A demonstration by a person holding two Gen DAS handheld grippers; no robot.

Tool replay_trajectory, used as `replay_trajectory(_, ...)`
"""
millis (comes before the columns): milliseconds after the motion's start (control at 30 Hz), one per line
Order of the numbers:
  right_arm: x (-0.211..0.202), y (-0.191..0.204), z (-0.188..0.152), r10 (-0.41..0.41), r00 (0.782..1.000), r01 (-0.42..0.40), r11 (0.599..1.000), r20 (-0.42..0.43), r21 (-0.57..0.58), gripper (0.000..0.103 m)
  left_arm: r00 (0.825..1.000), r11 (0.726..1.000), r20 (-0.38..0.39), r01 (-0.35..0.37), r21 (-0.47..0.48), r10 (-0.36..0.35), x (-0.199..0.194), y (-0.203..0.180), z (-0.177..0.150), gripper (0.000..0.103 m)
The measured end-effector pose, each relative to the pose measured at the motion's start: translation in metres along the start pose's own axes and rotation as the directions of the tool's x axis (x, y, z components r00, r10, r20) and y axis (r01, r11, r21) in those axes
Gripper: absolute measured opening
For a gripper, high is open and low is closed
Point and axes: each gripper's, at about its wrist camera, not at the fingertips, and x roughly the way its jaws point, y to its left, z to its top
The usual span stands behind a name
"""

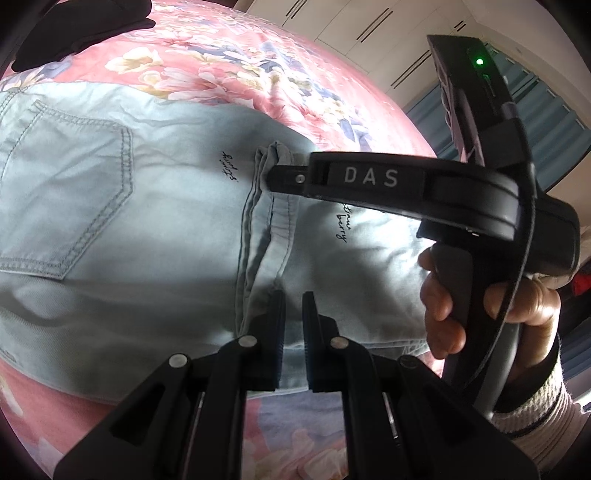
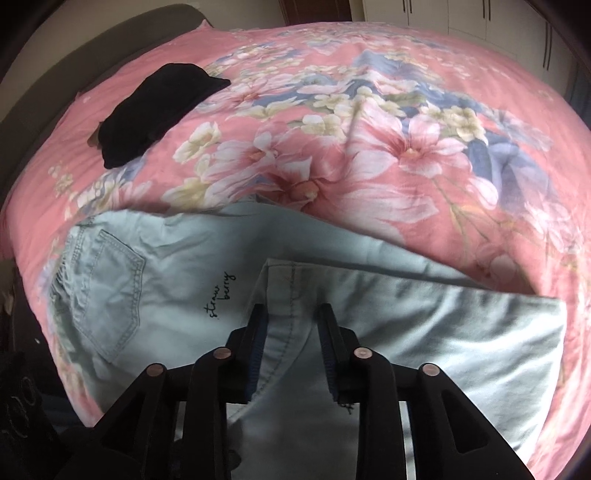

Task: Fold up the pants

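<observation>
Pale-blue denim pants [image 2: 424, 332] folded, stitched hem, floral quilt [image 2: 369, 129]

Matt pale-blue cloth pants [image 2: 406, 332] are lying on smooth floral cotton bedding [image 2: 369, 147]; matt black plastic fingers [image 1: 275, 332] are showing.

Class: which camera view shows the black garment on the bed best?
The right wrist view: the whole black garment lies unobstructed on the floral bedspread. The left wrist view catches only part of it at the top-left edge.
</observation>
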Motion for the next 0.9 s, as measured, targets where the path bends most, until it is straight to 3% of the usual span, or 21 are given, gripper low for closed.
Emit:
replay_trajectory(233,0.014,0.013,0.003,-0.06,0.998,0.059,0.996,-0.009,-0.07,0.039,1.0,1.0,0.0,0.003,-0.005,-0.003,0.001,0.001,0.002,0.008)
replay_trajectory(467,0.005,-0.017,-0.001,0.106,0.994,-0.106,0.994,0.006,0.018,0.039,1.0,1.0,-0.001,0.01,-0.007,-0.01,0.003,0.001,0.003,0.008)
replay_trajectory(567,0.006,-0.013,-0.002,0.079,0.997,-0.079,0.997,0.003,0.006,0.039,1.0,1.0,-0.002,0.011,-0.01,-0.011,0.003,0.002,0.003,0.008)
replay_trajectory(800,0.013,0.015,-0.003,-0.102,0.995,0.101,0.99,-0.008,-0.103,0.038,1.0,1.0,-0.003,0.002,-0.007,-0.002,0.002,0.001,0.003,0.008)
replay_trajectory(900,0.011,0.015,-0.002,-0.106,0.994,0.106,0.989,0.001,-0.108,0.026,1.0,1.0,0.0,0.002,-0.007,-0.002,0.0,0.001,0.002,0.008)
